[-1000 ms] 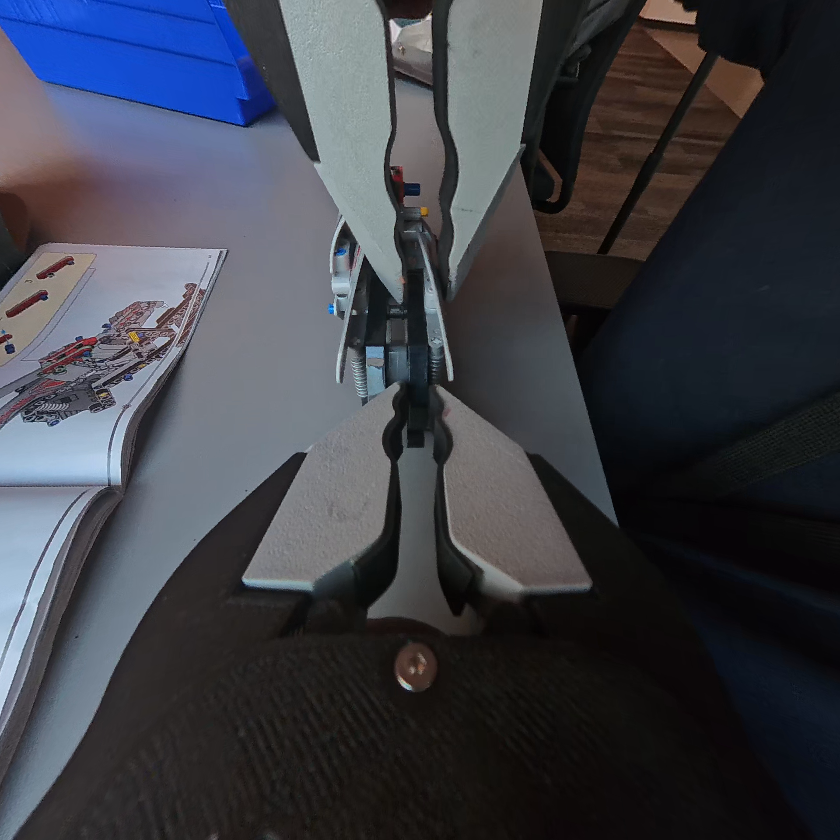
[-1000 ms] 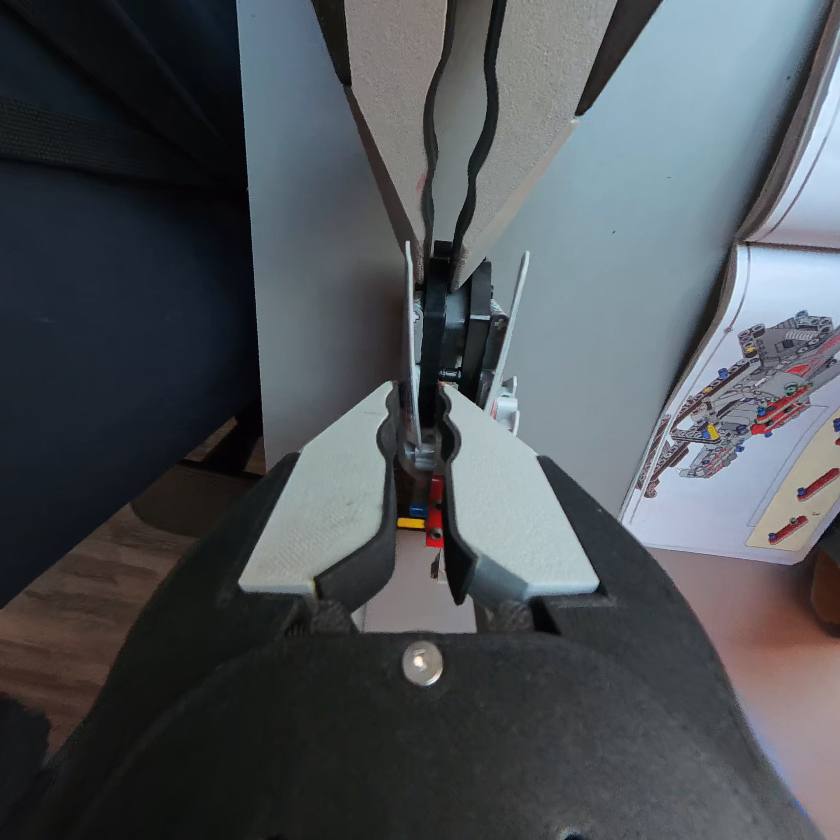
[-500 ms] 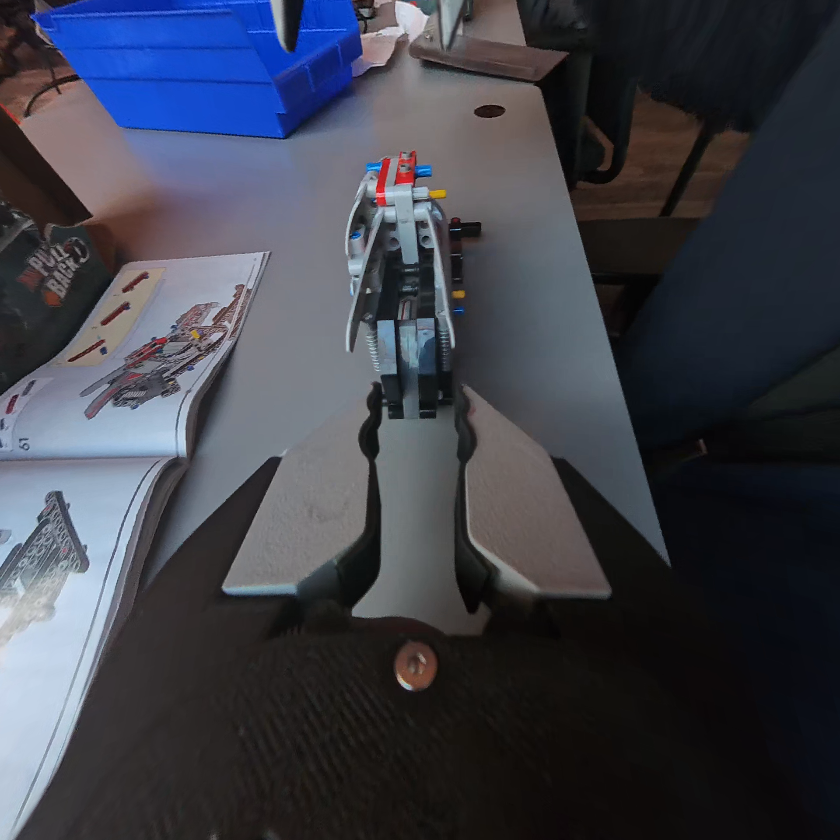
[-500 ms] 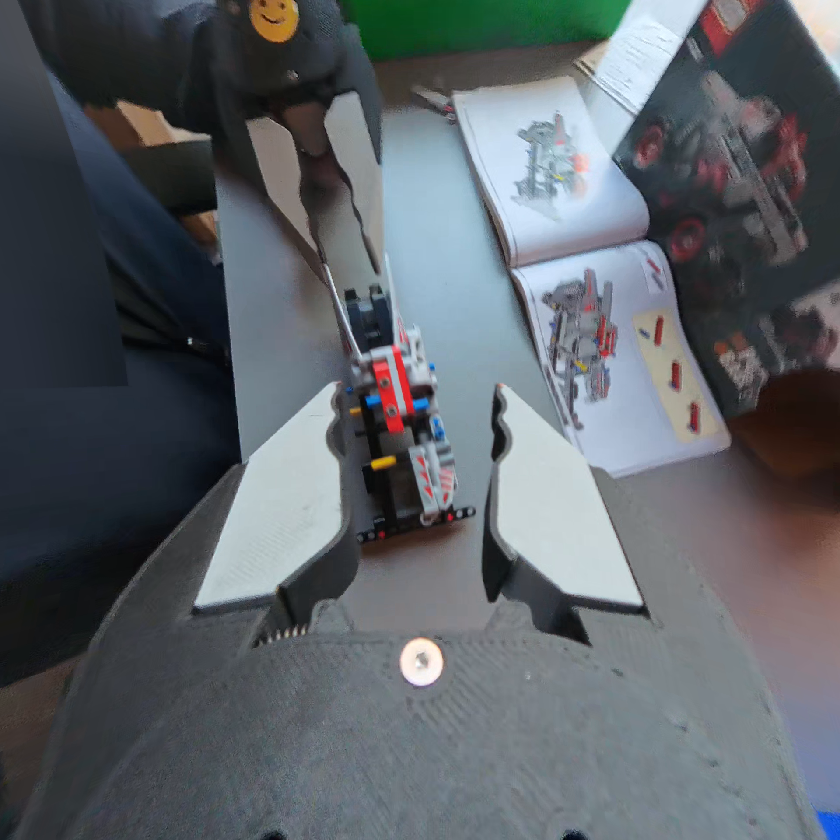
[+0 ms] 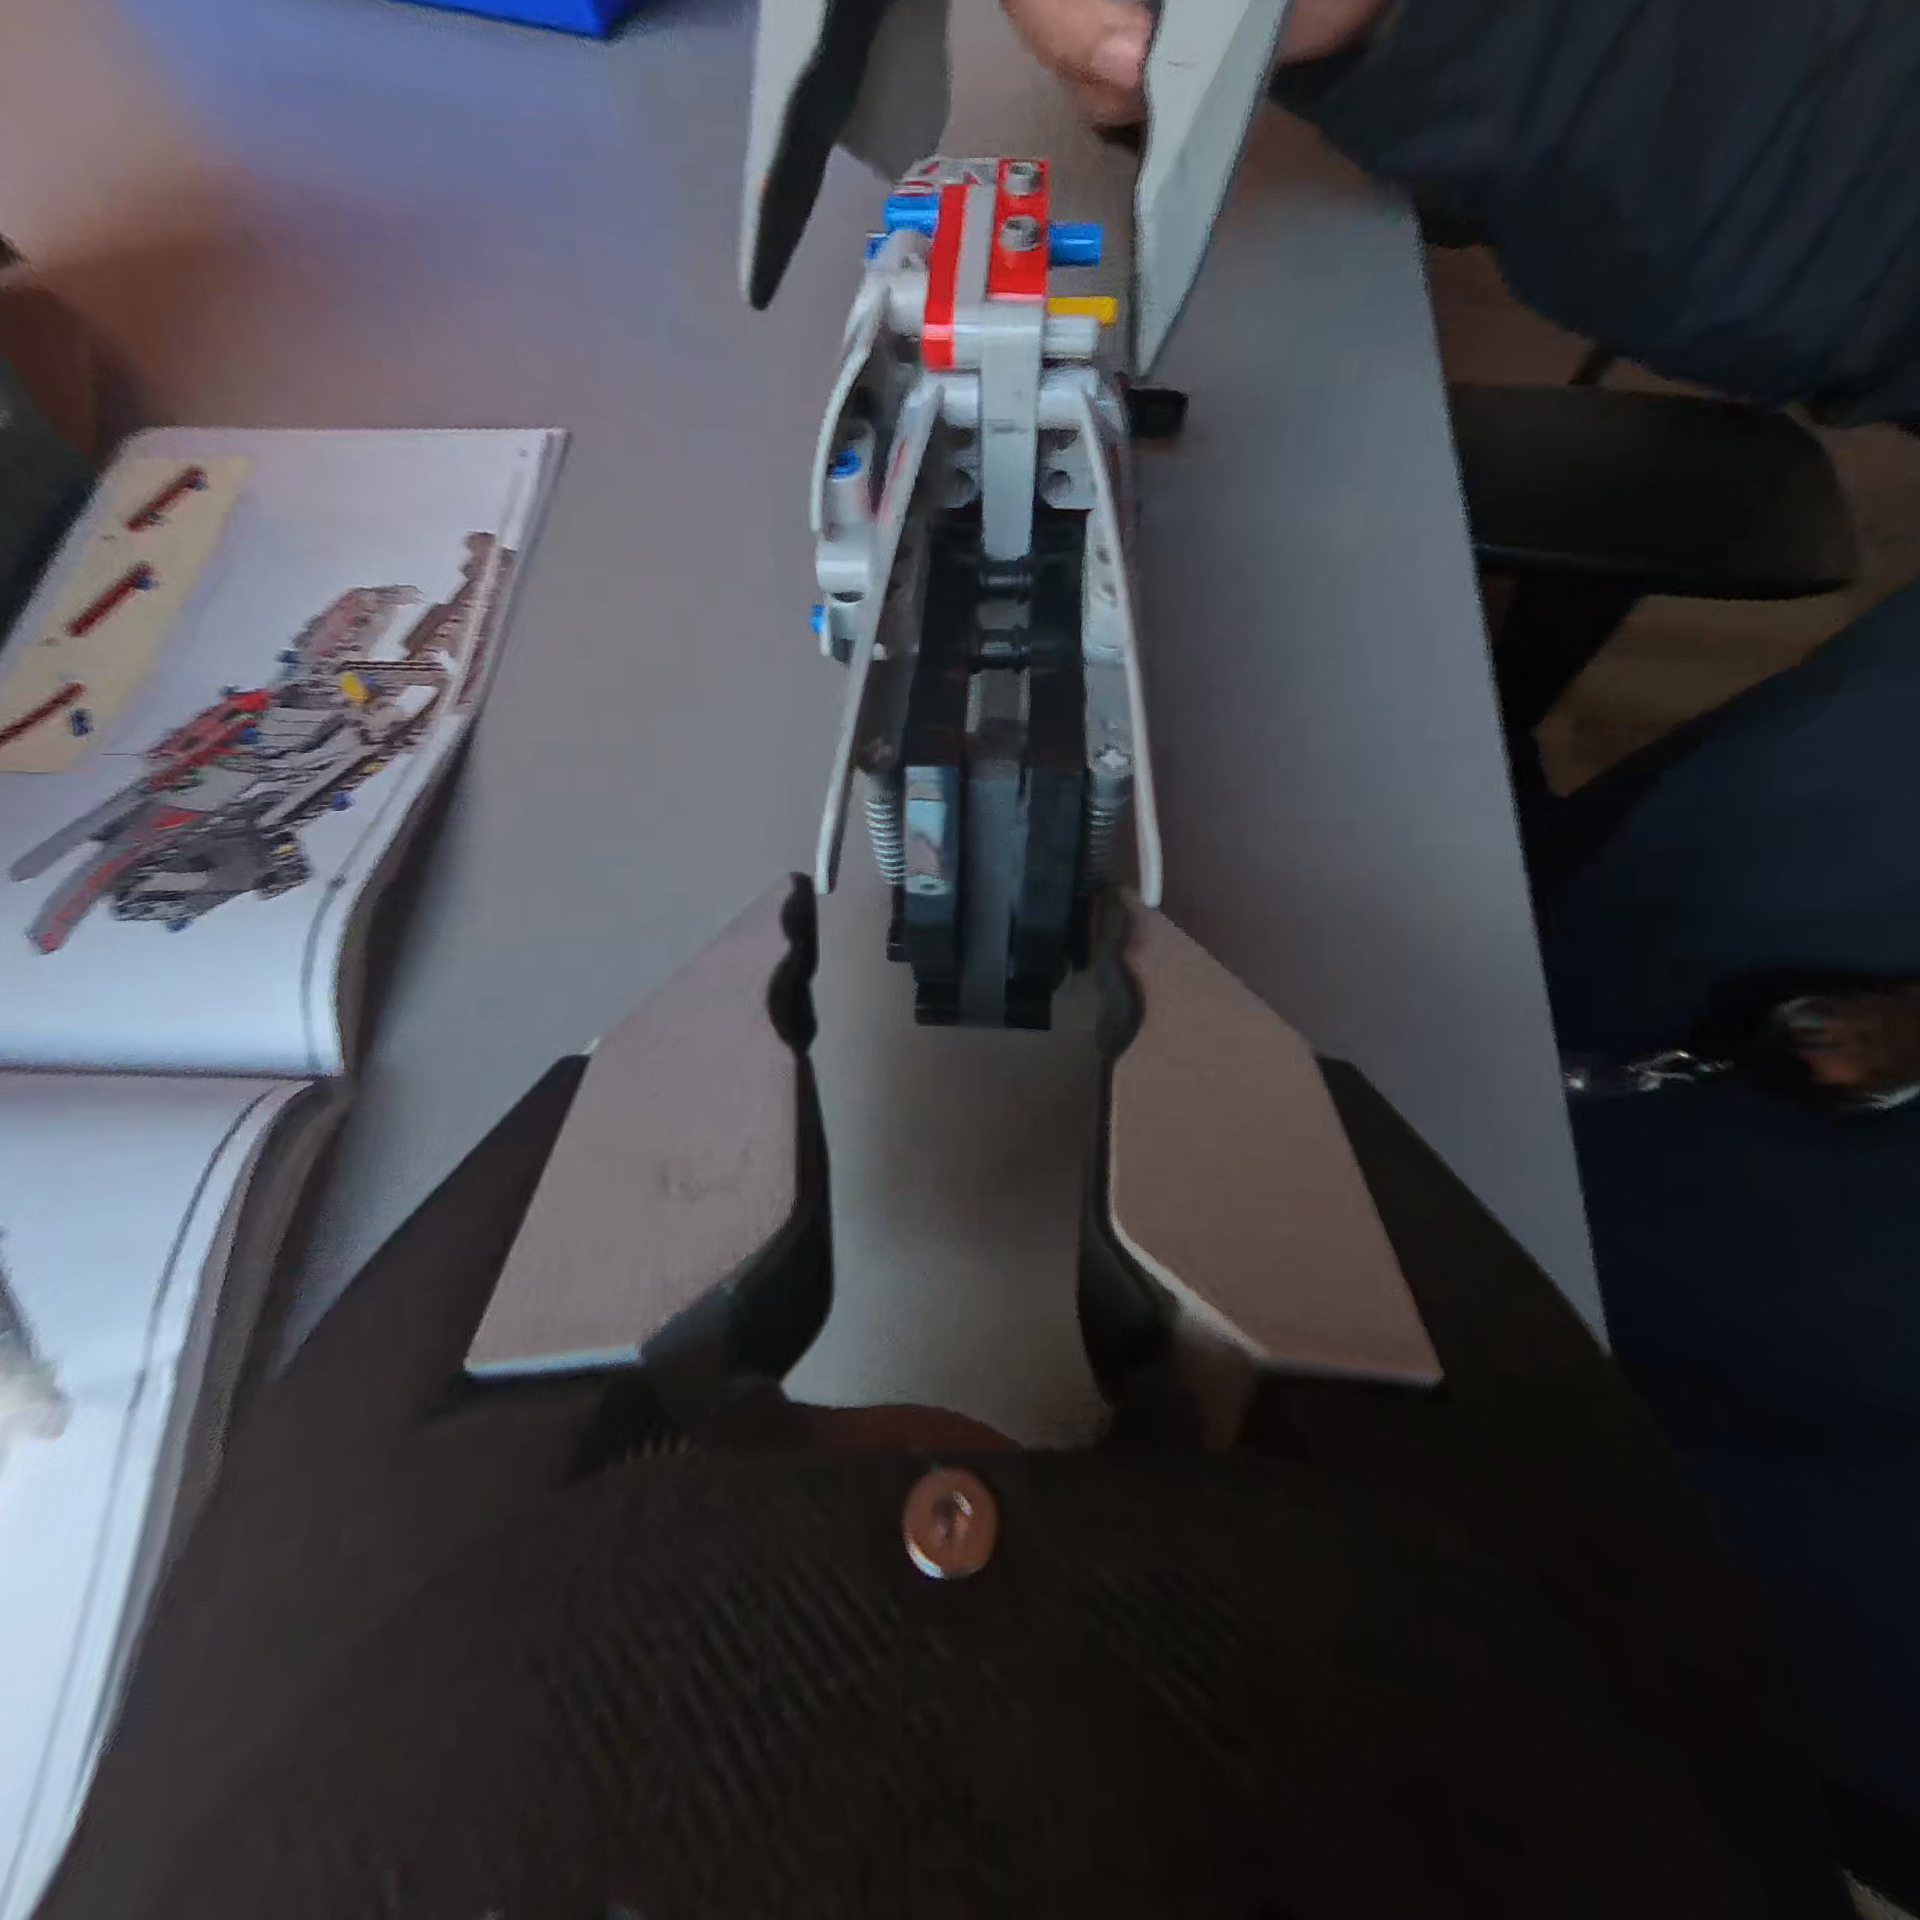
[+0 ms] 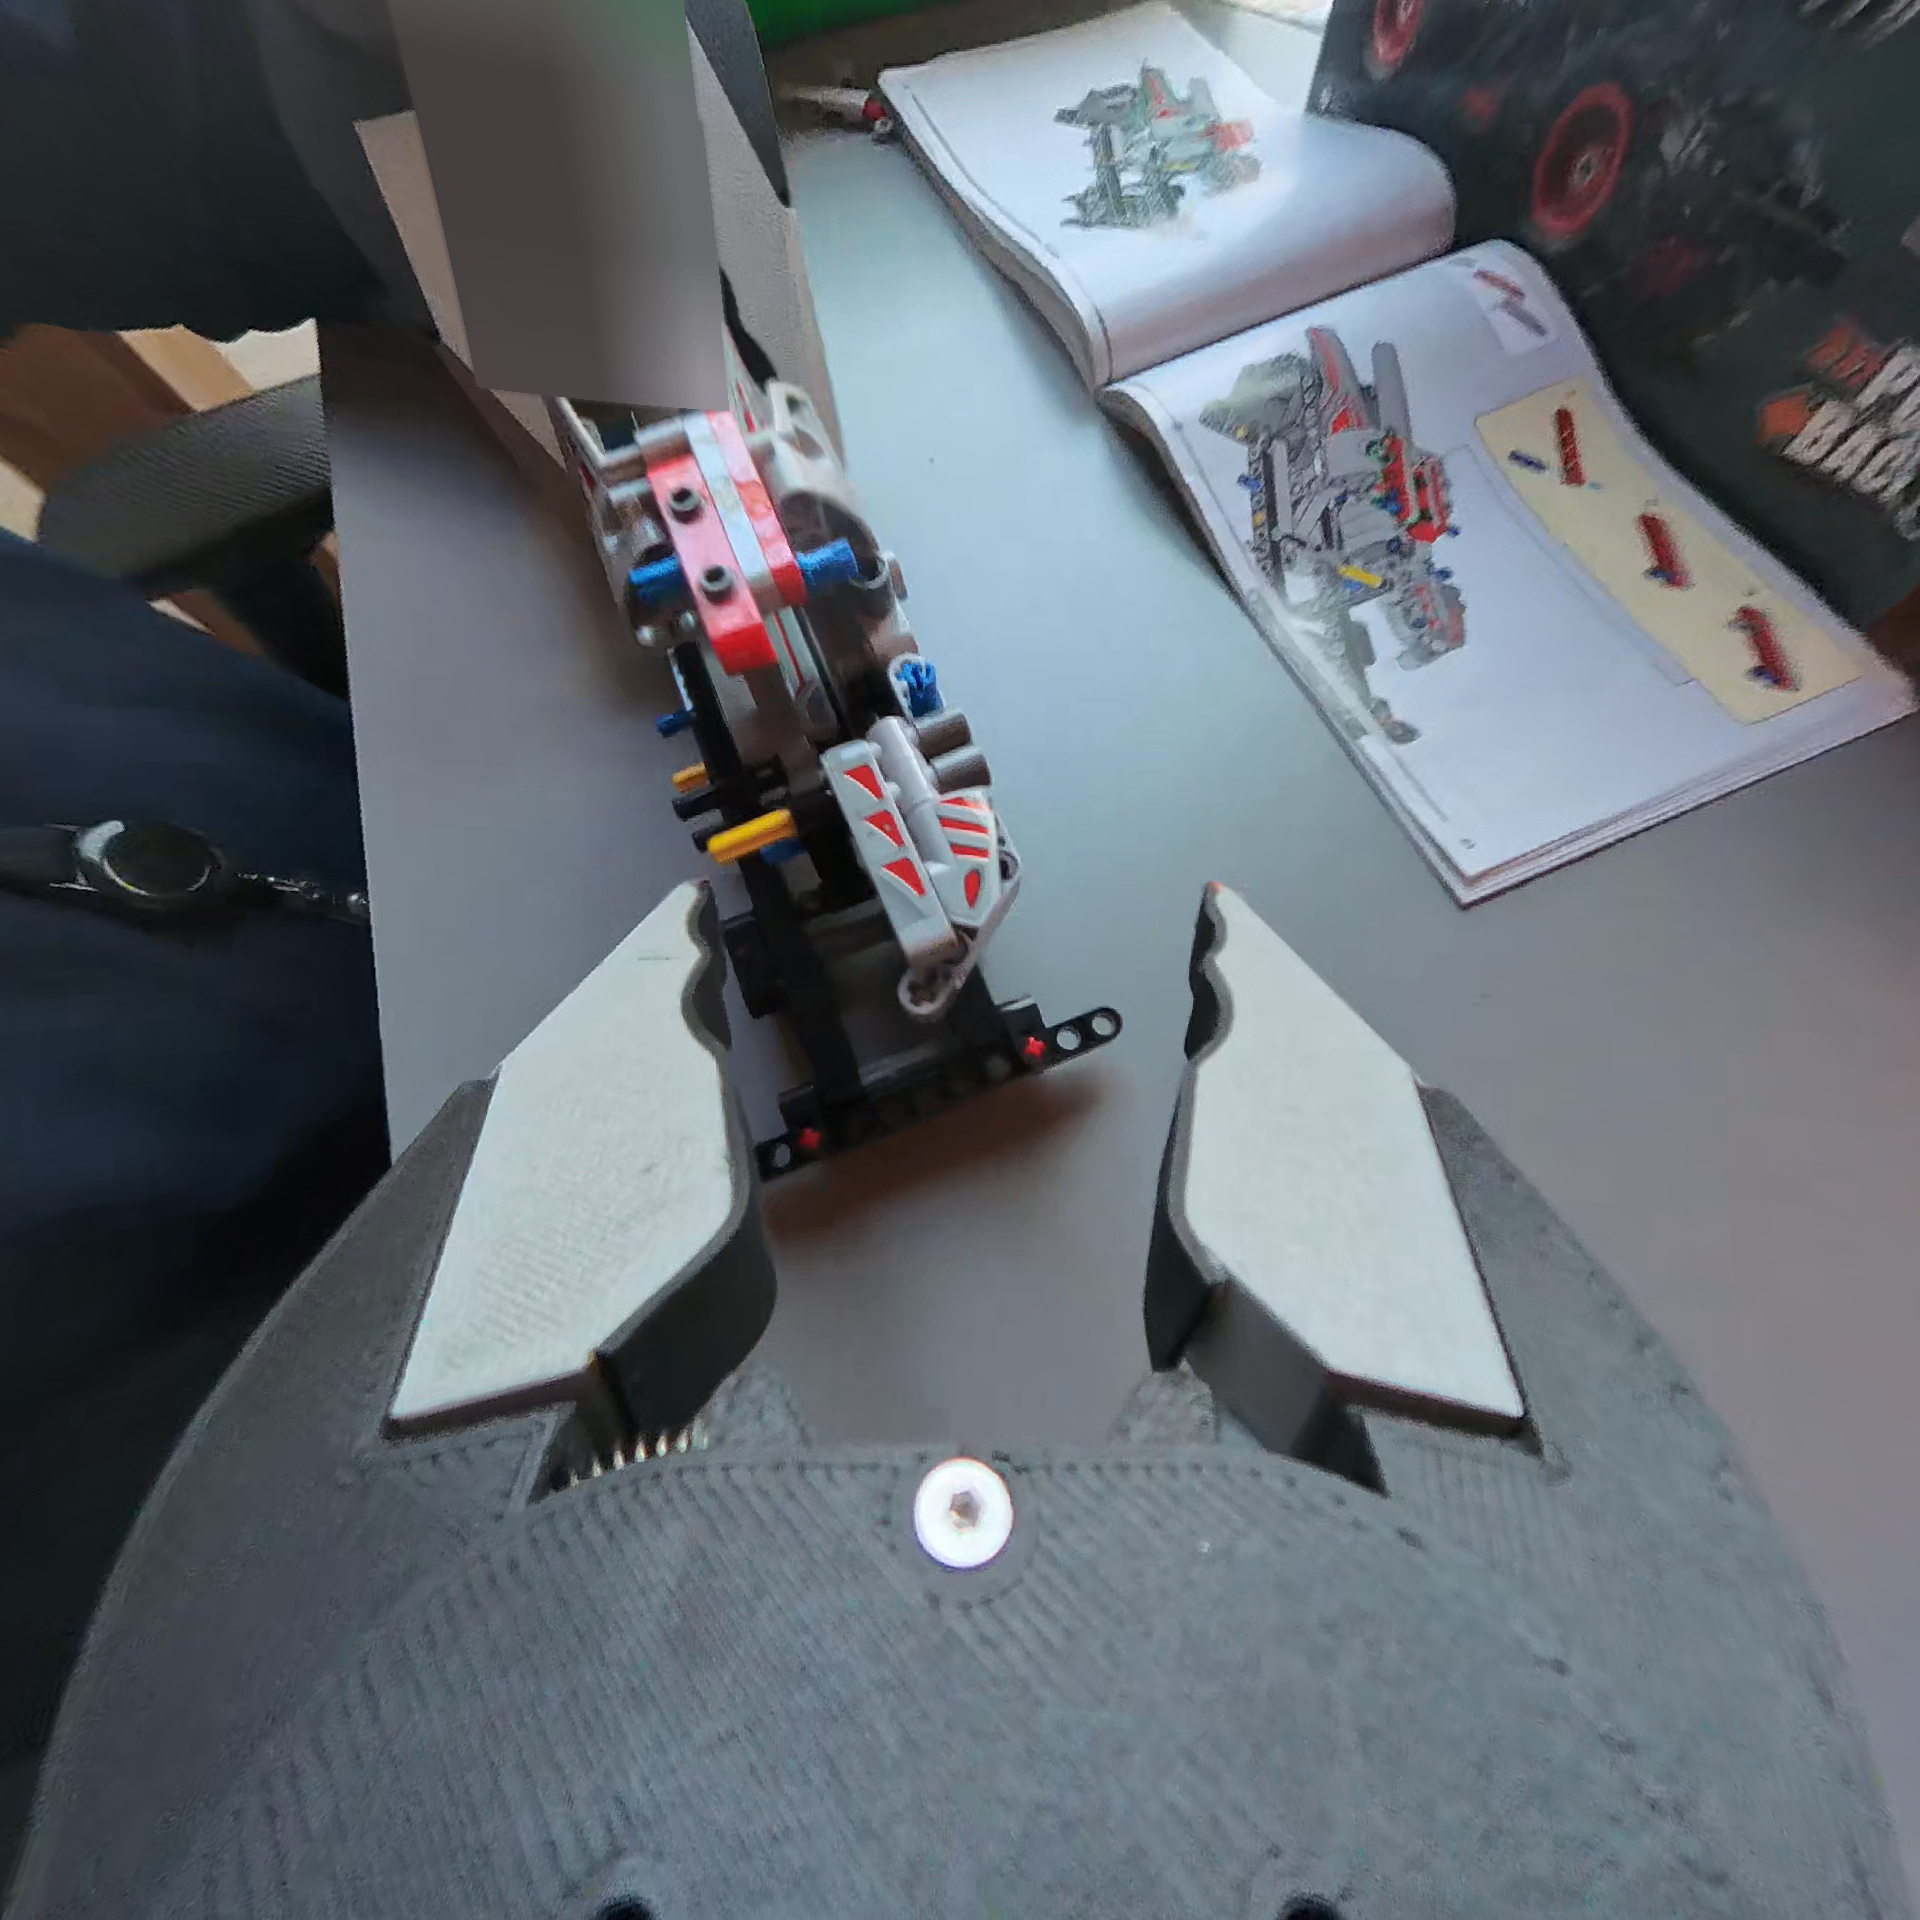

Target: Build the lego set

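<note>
The part-built lego model (image 5: 987,623), grey, black and red with blue and yellow pins, rests on the grey table (image 5: 644,312). My left gripper (image 5: 956,914) is open, its fingertips on either side of the model's black end, not clamping it. My right gripper (image 6: 956,904) is open, and the model's (image 6: 790,675) black beam end lies between its fingers, nearer the left one. In the left wrist view the right gripper (image 5: 956,312) straddles the red end. In the right wrist view a blurred patch mostly hides the left gripper.
An open instruction booklet (image 5: 260,727) lies beside the model; it also shows in the right wrist view (image 6: 1455,571). The dark set box (image 6: 1714,208) stands behind it. The table's edge (image 5: 1496,831) runs close to the model, with a chair and a person's leg beyond. About 12 cm separates my left fingertips from my right.
A second ago both grippers were shut on the model, holding it between them. They let go, leaving it on the table, and have since moved closer around its ends, still open.
</note>
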Available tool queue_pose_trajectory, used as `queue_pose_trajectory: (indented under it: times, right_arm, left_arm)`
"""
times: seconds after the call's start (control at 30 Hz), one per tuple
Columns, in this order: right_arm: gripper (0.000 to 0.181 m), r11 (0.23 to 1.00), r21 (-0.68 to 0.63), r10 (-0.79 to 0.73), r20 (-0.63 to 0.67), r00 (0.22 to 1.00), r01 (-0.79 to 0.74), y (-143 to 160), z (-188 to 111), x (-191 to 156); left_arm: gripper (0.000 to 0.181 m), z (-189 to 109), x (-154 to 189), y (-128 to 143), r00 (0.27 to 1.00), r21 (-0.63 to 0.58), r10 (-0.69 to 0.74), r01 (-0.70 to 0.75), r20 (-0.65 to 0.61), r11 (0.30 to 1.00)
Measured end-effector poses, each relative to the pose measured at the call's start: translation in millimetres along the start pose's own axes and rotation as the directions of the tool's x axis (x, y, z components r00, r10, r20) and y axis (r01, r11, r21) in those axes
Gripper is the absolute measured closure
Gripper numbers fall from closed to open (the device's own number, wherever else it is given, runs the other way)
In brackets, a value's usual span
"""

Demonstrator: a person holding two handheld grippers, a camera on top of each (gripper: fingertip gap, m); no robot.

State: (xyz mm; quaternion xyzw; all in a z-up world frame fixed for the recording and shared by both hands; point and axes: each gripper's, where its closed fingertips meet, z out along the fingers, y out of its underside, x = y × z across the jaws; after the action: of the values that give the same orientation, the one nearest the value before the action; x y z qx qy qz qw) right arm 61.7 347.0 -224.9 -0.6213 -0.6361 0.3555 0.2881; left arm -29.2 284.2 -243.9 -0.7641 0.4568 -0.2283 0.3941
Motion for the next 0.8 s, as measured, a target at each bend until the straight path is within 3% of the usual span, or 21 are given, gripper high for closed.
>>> queue_pose_trajectory:
  times: [0.03,0.17,0.37,0.47,0.63,0.73,0.8]
  right_arm:
    - [0.101,1.0,-0.006,0.013,0.024,1.0,-0.013,4,2,1]
    - [0.144,0.998,0.016,0.064,0.181,0.981,-0.068,3,7,-7]
    - [0.148,0.97,-0.045,0.239,0.331,0.913,-0.237,-5,10,4]
    - [0.148,0.965,-0.057,0.259,0.368,0.893,-0.257,-9,14,13]
    - [0.144,0.99,0.016,0.128,0.291,0.948,-0.138,-12,13,25]
    - [0.145,0.997,0.049,0.05,0.225,0.973,-0.063,-8,6,28]
    - [0.136,0.996,0.076,0.027,0.189,0.982,-0.042,-5,-1,33]
  left_arm:
    - [0.14,1,4,-1,0.999,-0.003,-0.015,0.015,-0.039,1.0]
    - [0.146,3,4,-4,0.99,0.0,-0.106,0.107,-0.097,0.994]
    - [0.149,-1,-7,-8,0.916,0.01,-0.334,0.345,-0.223,0.938]
    - [0.149,-2,-18,-9,0.892,0.009,-0.375,0.389,-0.253,0.921]
    - [0.145,-5,-45,-17,0.961,0.113,-0.255,0.266,-0.105,0.957]
    - [0.145,-8,-42,-14,0.984,0.109,-0.167,0.174,-0.068,0.979]
    - [0.144,-19,-45,-11,0.99,0.134,-0.141,0.143,-0.026,0.981]
